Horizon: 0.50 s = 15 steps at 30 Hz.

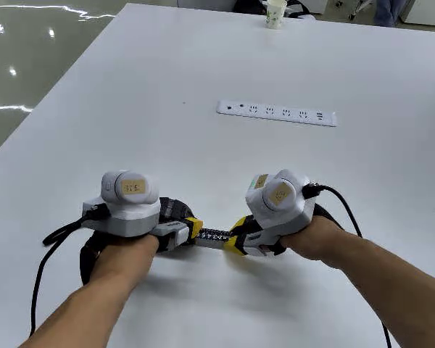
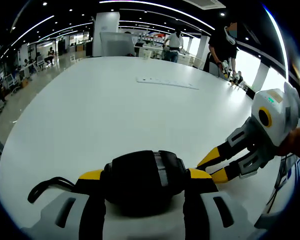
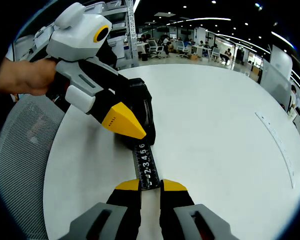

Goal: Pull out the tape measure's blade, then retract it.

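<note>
Main risk as I see it: the blade point(image 3: 145, 167) slips out of the right claw point(image 3: 150, 186), since that claw grips a thin, slick strip by its very end, and a spring-loaded blade would whip back into the case point(image 2: 135, 187). I can't make out the end hook, so I can't tell if it helps the hold. Second risk: the pull goes off-axis and the blade kinks or twists at the case mouth, because the two claws meet at an angle rather than in line. Third: the rounded case rotates or squirts out of the left claw point(image 2: 146, 174) under pull load, as the jaws only bear on its smooth sides. On the retract, letting go too fast could slap the blade back hard. Right claw is nearly closed, pinching the blade tip between its yellow pads. Left claw is spread wide around the case and clamped on it, one jaw each side. The tape measure sits low at the near edge of the white bench point(image 1: 203, 72), between my two hands, case on my left. It looks like a black, rounded housing with a grey band; the blade is black with white numerals, 2 to 6 readable, only a short length out. A power strip point(image 1: 275, 113) lies well apart, mid-bench; a paper cup point(image 1: 275, 13) stands at the far edge.
</note>
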Each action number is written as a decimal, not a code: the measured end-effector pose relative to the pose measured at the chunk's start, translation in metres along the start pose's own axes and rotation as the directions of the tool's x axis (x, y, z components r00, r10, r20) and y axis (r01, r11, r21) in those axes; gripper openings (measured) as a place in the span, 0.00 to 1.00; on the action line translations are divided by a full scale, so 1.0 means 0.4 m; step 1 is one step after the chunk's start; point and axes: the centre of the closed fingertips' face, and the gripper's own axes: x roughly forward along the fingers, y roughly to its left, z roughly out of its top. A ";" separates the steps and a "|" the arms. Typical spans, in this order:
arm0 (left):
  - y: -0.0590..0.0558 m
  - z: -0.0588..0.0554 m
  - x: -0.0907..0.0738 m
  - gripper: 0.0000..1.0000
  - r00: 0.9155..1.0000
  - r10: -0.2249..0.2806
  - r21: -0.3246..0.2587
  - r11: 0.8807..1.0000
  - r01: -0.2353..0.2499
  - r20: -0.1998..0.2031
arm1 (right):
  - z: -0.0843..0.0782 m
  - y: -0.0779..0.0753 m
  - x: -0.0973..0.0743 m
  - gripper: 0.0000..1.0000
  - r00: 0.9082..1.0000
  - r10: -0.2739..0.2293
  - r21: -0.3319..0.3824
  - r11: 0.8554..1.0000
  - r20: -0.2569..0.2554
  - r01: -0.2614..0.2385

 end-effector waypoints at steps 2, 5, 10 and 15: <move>0.000 0.000 0.000 0.58 1.000 0.000 0.000 1.000 0.000 0.000 | 0.003 0.001 0.002 0.10 1.000 0.001 0.001 1.000 0.001 -0.001; -0.001 0.000 -0.001 0.58 1.000 0.000 0.000 1.000 0.000 0.000 | 0.007 0.001 0.006 0.10 1.000 0.002 0.000 1.000 0.004 -0.002; 0.000 0.000 -0.001 0.58 1.000 -0.001 -0.002 1.000 0.001 0.000 | 0.022 0.006 0.016 0.10 1.000 0.005 -0.005 1.000 0.014 -0.004; 0.000 0.000 -0.001 0.58 1.000 -0.003 -0.003 1.000 0.003 -0.001 | 0.032 0.007 0.027 0.10 1.000 0.008 -0.011 1.000 0.022 -0.008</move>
